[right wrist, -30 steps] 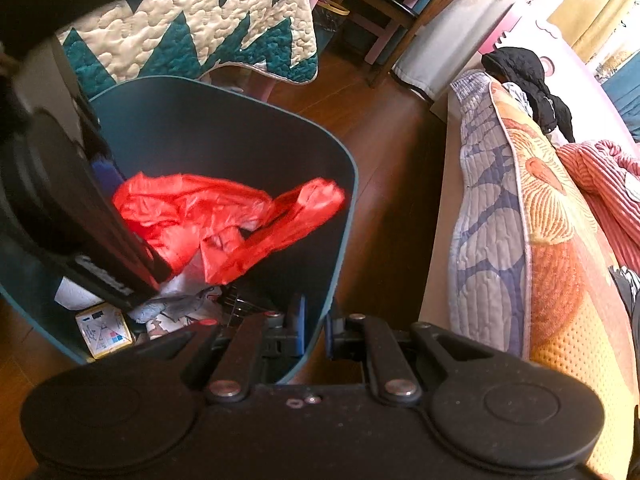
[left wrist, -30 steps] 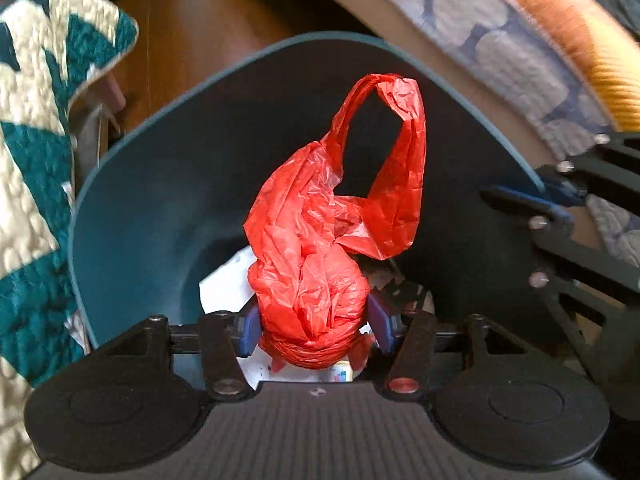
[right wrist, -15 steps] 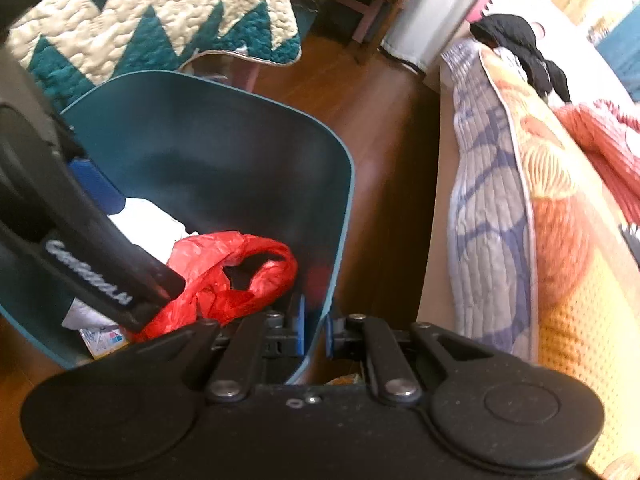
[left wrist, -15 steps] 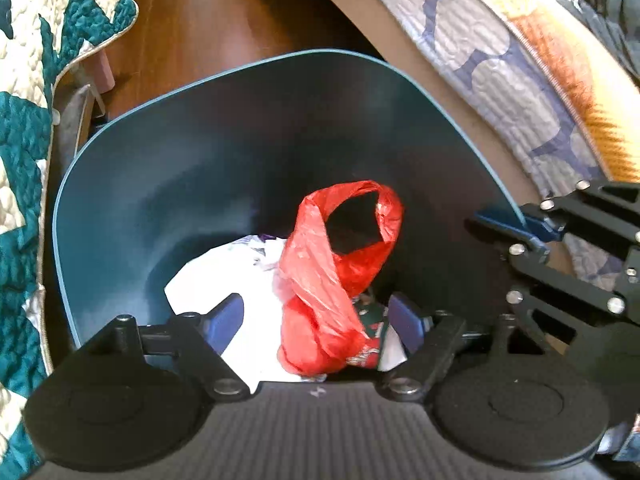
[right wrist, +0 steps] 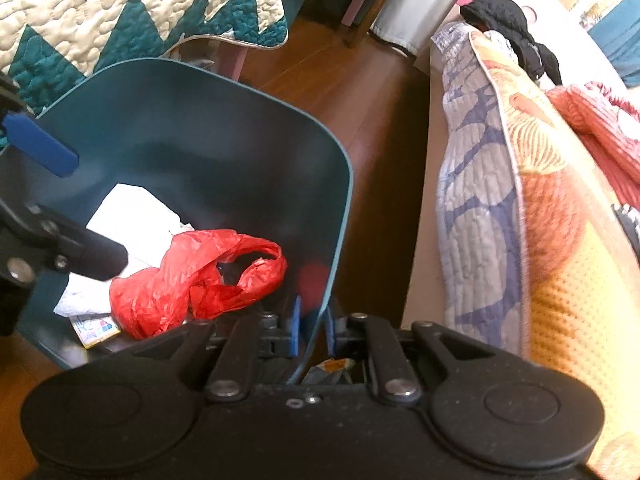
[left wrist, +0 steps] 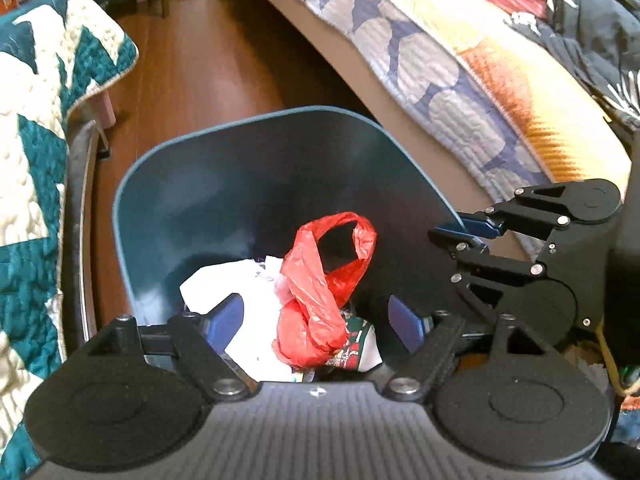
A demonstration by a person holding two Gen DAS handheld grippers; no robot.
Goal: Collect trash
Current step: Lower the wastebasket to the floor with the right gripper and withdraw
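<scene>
A red plastic bag (left wrist: 320, 300) lies inside the dark teal trash bin (left wrist: 168, 216), on top of white paper (left wrist: 224, 280) and printed wrappers. My left gripper (left wrist: 318, 320) is open and empty above the bin, with the bag loose below its blue pads. My right gripper (right wrist: 311, 322) is shut on the bin's rim (right wrist: 338, 220), one pad inside the wall and one outside. The bag (right wrist: 192, 280) and the bin (right wrist: 180, 120) also show in the right wrist view. The right gripper (left wrist: 476, 228) shows at the bin's right edge in the left wrist view.
A bed with a patterned quilt (left wrist: 460, 80) runs along the right of the bin. A teal and cream quilt (left wrist: 36, 128) hangs at the left. Brown wooden floor (left wrist: 200, 60) lies beyond the bin. Chair legs (right wrist: 360, 4) stand further back.
My left gripper opened and let go of the red bag, which dropped into the bin. The left gripper then rose away from the bin. My right gripper stayed on the rim.
</scene>
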